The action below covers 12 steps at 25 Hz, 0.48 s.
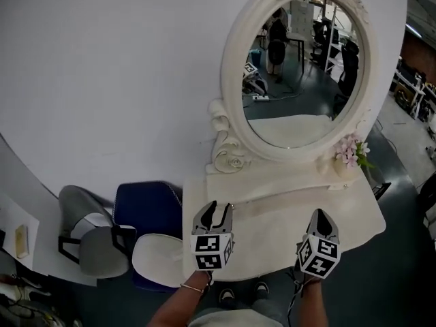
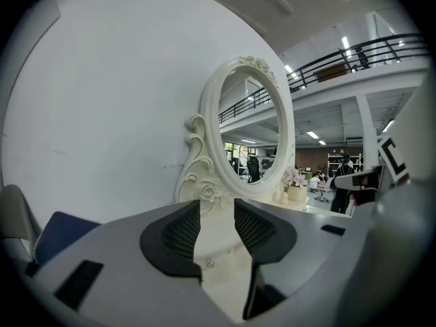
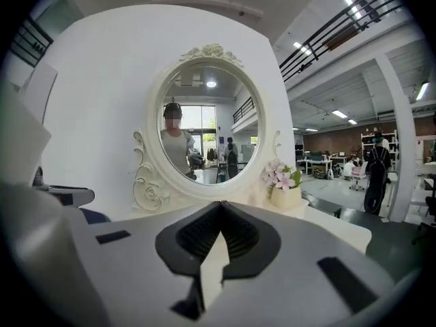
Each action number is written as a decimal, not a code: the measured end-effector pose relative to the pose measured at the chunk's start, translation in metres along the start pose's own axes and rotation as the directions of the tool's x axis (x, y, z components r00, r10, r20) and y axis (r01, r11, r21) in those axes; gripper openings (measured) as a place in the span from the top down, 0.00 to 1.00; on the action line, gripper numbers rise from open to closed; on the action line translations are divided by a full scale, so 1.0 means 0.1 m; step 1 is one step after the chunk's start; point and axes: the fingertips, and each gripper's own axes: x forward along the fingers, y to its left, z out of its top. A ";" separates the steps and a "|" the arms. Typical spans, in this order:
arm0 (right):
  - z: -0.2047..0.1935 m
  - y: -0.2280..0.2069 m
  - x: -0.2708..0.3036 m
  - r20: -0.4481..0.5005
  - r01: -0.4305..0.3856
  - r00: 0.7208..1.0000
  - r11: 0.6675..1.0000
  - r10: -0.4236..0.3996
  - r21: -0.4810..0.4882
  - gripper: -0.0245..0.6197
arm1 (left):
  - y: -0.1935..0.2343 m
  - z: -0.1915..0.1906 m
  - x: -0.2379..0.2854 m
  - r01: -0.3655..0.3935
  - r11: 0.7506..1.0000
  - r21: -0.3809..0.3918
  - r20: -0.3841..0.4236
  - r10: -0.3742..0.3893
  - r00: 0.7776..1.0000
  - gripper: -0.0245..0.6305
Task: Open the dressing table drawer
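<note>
The white dressing table [image 1: 272, 240] carries an oval mirror [image 1: 303, 67] on a raised shelf. The shelf's drawer front [image 2: 216, 249] looks closed, and its small knob [image 2: 208, 262] shows low between the left jaws. My left gripper [image 1: 220, 208] hovers over the tabletop's left half, open and empty, pointed at the shelf [image 1: 272, 188]. In its own view the left gripper [image 2: 216, 213] stays short of the knob. Over the right half my right gripper [image 1: 320, 215] is shut with nothing in it, and its own view shows the right gripper [image 3: 220, 206] facing the mirror [image 3: 204, 125].
A pot of pink flowers [image 1: 351, 154] stands on the shelf's right end. Left of the table are a white stool [image 1: 157, 251], a blue seat [image 1: 146, 206] and a grey chair [image 1: 92, 240]. A curved white wall [image 1: 122, 80] backs the table.
</note>
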 end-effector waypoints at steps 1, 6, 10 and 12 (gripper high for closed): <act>0.04 0.03 0.09 0.003 -0.023 1.000 1.000 0.023 -0.005 0.95 | 0.02 0.02 0.02 -0.017 1.000 -0.003 0.001 0.017 1.000 0.71; 0.24 0.18 0.49 0.005 -0.135 0.991 0.990 0.136 -0.044 0.95 | 0.07 0.13 0.08 -0.104 0.994 -0.028 0.024 0.104 0.994 0.71; 0.37 0.33 0.78 0.008 -0.208 0.978 0.976 0.209 -0.069 0.95 | 0.12 0.14 0.12 -0.164 0.985 -0.050 0.022 0.165 0.986 0.71; 0.39 0.40 0.89 -0.002 -0.239 0.971 0.968 0.239 -0.079 0.95 | 0.15 0.11 0.11 -0.192 0.979 -0.064 0.015 0.193 0.981 0.72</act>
